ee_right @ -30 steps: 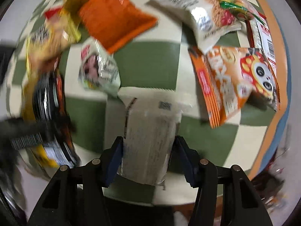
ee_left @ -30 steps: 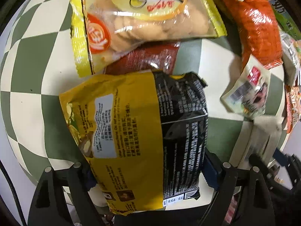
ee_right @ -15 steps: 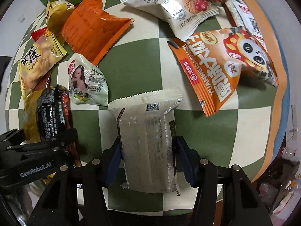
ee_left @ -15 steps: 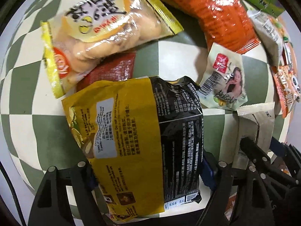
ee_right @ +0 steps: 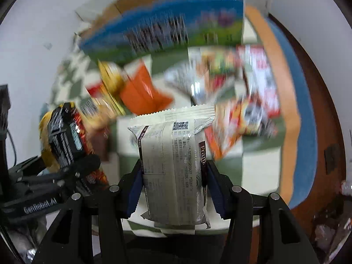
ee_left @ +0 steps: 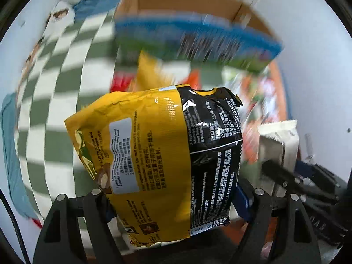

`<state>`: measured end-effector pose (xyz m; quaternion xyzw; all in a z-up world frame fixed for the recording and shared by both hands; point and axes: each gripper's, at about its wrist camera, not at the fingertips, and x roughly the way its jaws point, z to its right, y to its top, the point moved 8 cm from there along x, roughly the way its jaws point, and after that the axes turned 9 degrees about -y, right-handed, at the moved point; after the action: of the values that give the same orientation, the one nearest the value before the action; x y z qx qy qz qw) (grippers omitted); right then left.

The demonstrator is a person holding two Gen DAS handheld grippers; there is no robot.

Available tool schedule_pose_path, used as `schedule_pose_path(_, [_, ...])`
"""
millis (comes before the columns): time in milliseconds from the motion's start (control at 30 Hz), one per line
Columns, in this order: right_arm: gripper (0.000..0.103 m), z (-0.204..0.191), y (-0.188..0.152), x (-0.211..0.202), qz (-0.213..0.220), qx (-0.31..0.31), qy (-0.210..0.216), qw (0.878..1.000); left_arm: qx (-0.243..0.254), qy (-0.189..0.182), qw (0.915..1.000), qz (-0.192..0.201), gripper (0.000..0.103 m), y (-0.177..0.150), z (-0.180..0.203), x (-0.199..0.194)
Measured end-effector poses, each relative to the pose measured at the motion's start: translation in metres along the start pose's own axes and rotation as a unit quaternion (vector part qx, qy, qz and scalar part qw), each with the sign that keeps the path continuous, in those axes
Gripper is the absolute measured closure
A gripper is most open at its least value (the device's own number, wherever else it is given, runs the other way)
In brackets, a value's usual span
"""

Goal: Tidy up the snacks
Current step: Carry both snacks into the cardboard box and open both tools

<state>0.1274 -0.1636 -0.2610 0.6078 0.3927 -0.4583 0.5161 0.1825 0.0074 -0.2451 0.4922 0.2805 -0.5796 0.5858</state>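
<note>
My left gripper [ee_left: 173, 200] is shut on a yellow and black snack bag [ee_left: 158, 160] and holds it up off the checkered cloth [ee_left: 66, 81]. My right gripper [ee_right: 173, 189] is shut on a silver-white wrapped snack pack [ee_right: 173, 167], also lifted. The silver pack also shows at the right of the left wrist view [ee_left: 279, 138], and the yellow and black bag at the left of the right wrist view [ee_right: 63, 138]. An open cardboard box with blue and green print [ee_left: 193, 33] stands ahead at the back; it also shows in the right wrist view [ee_right: 167, 28].
Blurred loose snacks lie on the cloth before the box: an orange bag [ee_right: 143, 92], a yellow bag [ee_right: 110, 77], a silver packet [ee_right: 189, 81], an orange panda pack [ee_right: 237, 123]. An orange and blue mat edge [ee_right: 286, 101] runs along the right.
Both grippers have lifted their packs off the cloth and tilted up. The cardboard box at the back has come into view. The background is now motion-blurred.
</note>
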Motion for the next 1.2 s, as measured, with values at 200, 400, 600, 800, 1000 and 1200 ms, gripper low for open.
schedule_pose_path(200, [0.046,0.003,0.123,-0.058,0.06,-0.005,0.047,0.997,0.022,-0.013,0.9985,0.049,0.023,0.138,0.049,-0.02])
schedule_pose_path(400, [0.046,0.002,0.262,-0.035,0.087,-0.017,0.042,0.995,0.034,0.019,0.9985,0.04,0.023,0.274,0.044,0.016])
schedule_pose_path(600, [0.046,0.0,0.349,0.052,0.021,-0.029,0.021,0.999,0.025,0.043,0.9981,-0.036,0.023,0.349,0.007,0.096])
schedule_pose_path(800, [0.046,0.0,0.384,0.12,-0.033,-0.032,0.011,0.999,0.006,0.032,0.9951,-0.093,0.023,0.371,-0.015,0.152])
schedule_pose_path(1000, [0.037,0.002,0.393,0.159,-0.075,-0.038,0.02,0.996,-0.024,0.024,0.9929,-0.114,0.019,0.373,-0.016,0.167])
schedule_pose_path(1200, [0.007,0.008,0.393,0.172,-0.087,-0.054,-0.004,0.995,-0.022,0.025,0.9933,-0.111,0.01,0.369,-0.014,0.161])
